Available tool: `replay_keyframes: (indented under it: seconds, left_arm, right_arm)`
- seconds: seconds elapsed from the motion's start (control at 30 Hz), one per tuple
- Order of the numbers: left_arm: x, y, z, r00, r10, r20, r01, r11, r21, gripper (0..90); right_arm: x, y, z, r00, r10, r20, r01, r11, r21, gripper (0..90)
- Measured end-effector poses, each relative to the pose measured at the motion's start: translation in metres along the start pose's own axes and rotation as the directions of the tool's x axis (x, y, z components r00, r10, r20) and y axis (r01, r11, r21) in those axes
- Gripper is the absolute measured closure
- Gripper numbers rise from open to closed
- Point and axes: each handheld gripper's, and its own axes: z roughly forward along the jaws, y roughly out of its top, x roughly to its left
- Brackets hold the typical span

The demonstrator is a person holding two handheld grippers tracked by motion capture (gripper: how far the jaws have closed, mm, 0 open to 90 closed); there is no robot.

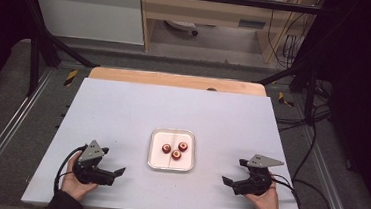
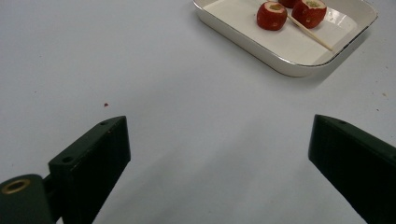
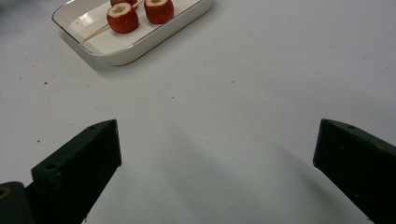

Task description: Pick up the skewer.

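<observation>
Three cored red fruits [image 1: 174,150] lie loose in the white tray [image 1: 155,161], a thin wooden skewer [image 2: 309,31] lying beside them, nothing threaded on it as far as I can tell. The tray sits between the two claws, ahead of each. Left gripper [image 1: 116,173] and right gripper [image 1: 228,181] rest wide and empty on the white table [image 1: 123,109]; by my judgement, all the handling is still to do.
</observation>
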Motion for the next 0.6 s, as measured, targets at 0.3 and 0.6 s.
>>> replay_keyframes:
  seconds: [0.3, 0.6]
  left_arm:
    - [-0.005, 0.005, 0.007, 1.0000, -0.001, 0.000, 0.001, 0.9999, 0.013, 5.8]
    - [-0.011, 0.013, 0.011, 0.9999, -0.013, -0.010, 0.014, 0.9998, 0.013, 6.0]
  right_arm:
    - [0.000, 0.000, 0.001, 1.0000, 0.000, 0.001, 0.000, 1.000, 0.005, 1.2]
    - [0.000, 0.000, 0.001, 1.0000, 0.003, -0.001, -0.003, 1.000, 0.001, 1.1]
